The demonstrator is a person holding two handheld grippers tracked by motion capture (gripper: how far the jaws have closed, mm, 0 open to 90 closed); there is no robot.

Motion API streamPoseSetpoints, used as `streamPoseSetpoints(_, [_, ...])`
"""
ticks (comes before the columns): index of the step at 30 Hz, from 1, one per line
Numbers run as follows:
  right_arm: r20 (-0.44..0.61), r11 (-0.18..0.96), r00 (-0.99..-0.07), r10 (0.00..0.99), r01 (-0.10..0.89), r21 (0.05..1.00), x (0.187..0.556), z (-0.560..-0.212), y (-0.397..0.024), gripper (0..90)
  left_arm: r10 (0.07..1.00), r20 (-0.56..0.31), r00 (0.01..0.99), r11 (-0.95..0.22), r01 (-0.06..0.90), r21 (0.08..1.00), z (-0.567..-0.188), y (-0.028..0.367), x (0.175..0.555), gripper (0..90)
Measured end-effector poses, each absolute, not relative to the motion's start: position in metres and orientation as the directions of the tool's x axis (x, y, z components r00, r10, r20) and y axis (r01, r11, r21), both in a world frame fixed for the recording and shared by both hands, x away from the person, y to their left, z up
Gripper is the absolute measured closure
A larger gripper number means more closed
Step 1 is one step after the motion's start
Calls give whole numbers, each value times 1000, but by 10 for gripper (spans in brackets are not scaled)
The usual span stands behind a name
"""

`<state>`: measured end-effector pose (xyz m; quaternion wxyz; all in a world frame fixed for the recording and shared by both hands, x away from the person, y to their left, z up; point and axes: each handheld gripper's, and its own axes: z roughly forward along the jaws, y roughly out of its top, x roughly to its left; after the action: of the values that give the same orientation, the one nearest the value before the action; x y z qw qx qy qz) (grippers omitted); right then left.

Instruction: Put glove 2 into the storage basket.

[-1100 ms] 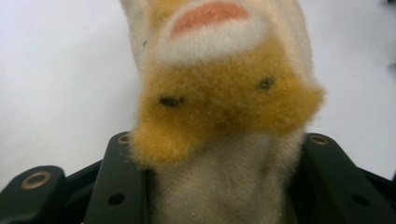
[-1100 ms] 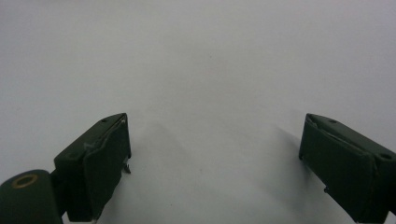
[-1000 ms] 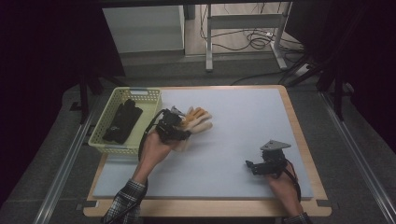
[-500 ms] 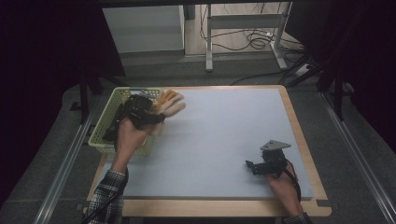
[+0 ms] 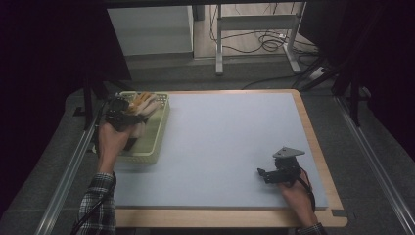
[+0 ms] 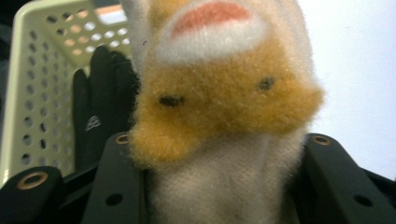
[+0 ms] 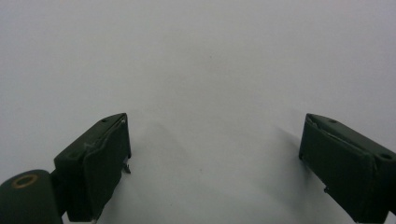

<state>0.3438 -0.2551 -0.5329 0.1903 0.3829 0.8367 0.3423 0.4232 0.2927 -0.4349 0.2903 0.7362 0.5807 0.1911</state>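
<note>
Overhead, left tongs (image 5: 128, 116) clenching fuzzy orange-white plush toy (image 6: 219, 93), perforated plastic basket (image 5: 155, 142), right tongs (image 5: 266, 175) released.

The plush toy (image 6: 219, 107) hides most of the black glove (image 6: 100, 102) and part of the basket (image 6: 32, 79) in the left gripper view; the toy's top is cut off by that view's upper edge.
</note>
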Motion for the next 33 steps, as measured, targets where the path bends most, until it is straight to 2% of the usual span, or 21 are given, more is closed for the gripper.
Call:
streamPoseSetpoints(10, [-55, 471, -633, 772, 511, 719, 344, -533, -255, 87, 966, -44, 253, -181, 794, 581, -472, 289, 447, 516])
streamPoseSetpoints(15, [-56, 472, -634, 771, 510, 719, 344, -533, -255, 87, 962, -18, 273, -225, 824, 520, -486, 275, 459, 511])
streamPoseSetpoints(23, [-55, 471, -634, 771, 511, 719, 344, -533, -255, 87, 954, -25, 300, -265, 875, 404, -504, 258, 475, 481])
streamPoseSetpoints(25, [-55, 471, -634, 771, 511, 719, 344, -533, -255, 87, 951, -44, 306, -267, 884, 384, -507, 257, 477, 432])
streamPoseSetpoints(26, [-55, 471, -634, 771, 511, 719, 344, -533, -255, 87, 949, -62, 309, -264, 887, 378, -508, 258, 478, 385])
streamPoseSetpoints(29, [-55, 471, -634, 771, 510, 719, 344, -533, -255, 87, 953, -44, 300, -262, 889, 375, -508, 263, 478, 246])
streamPoseSetpoints(32, [-55, 471, -634, 771, 511, 719, 344, -533, -255, 86, 944, -99, 315, -252, 880, 403, -504, 269, 474, 108])
streamPoseSetpoints(33, [-54, 471, -634, 771, 511, 719, 344, -533, -255, 87, 943, -97, 319, -252, 872, 420, -499, 270, 471, 87])
